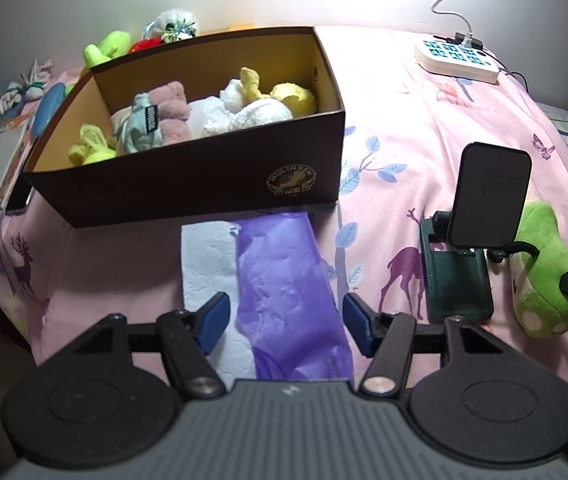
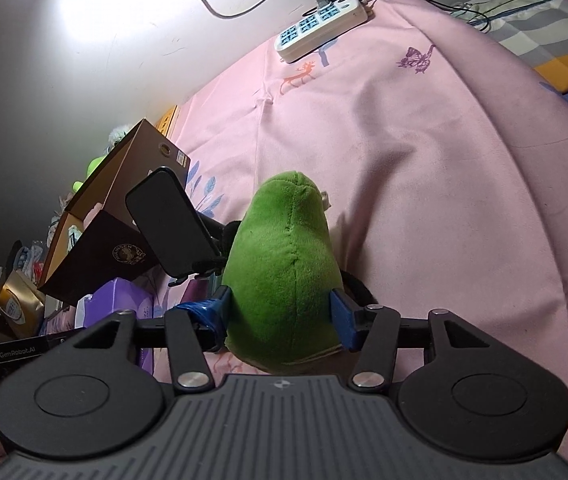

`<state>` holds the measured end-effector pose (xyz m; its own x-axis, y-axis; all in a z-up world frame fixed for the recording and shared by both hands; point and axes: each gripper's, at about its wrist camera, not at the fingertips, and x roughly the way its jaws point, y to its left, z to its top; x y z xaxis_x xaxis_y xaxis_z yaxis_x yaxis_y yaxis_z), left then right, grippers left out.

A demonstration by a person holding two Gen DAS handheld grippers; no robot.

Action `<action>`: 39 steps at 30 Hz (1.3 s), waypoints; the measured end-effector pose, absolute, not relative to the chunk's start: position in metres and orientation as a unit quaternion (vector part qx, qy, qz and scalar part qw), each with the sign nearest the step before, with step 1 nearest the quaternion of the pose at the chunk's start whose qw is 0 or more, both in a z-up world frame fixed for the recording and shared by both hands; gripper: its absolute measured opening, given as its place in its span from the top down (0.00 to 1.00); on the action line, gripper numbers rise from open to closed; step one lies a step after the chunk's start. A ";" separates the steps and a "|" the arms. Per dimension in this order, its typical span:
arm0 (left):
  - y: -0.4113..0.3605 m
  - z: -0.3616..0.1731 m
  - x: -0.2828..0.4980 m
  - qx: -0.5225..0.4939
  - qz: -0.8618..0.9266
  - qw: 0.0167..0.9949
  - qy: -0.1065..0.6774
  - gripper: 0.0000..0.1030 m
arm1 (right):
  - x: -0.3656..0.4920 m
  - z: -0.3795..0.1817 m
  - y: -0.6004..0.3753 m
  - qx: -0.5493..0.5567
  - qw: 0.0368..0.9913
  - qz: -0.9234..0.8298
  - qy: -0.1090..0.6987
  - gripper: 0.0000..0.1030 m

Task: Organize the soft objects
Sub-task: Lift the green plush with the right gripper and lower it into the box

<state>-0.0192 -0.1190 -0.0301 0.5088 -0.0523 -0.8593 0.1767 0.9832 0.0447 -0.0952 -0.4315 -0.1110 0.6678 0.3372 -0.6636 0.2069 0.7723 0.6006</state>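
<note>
Two blue pads of the right gripper (image 2: 281,316) pressed the flanks of the green plush toy (image 2: 284,276), one on each side, so the toy was clamped low on its body while it sat on the pink sheet (image 2: 424,184), just beside the phone stand (image 2: 171,228). To do the lift well, I judged the squeeze should stay firm but not crushing, and the toy should rise straight up before swinging left, clear of the stand, toward the brown box (image 1: 187,184). The left gripper (image 1: 286,320) hovered wide open and empty over the purple bag (image 1: 284,280) and white tissue (image 1: 207,264). Inside the box lay several soft things already, pink, white and yellow. The toy's face and underside were hidden in the right view; toys behind the box were mostly cut off by its wall.
</note>
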 end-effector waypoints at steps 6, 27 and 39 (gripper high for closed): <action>-0.123 -0.030 -0.015 0.073 -0.091 0.866 0.487 0.41 | -0.109 -0.097 -0.450 0.375 0.852 0.005 0.365 0.65; -0.010 -0.028 -0.017 0.019 -0.025 0.870 0.493 0.41 | 0.015 -0.005 -0.361 0.445 0.829 0.179 0.288 0.65; 0.061 -0.032 -0.027 -0.010 0.026 0.866 0.499 0.41 | 0.111 -0.018 -0.276 0.358 0.855 0.163 0.339 0.65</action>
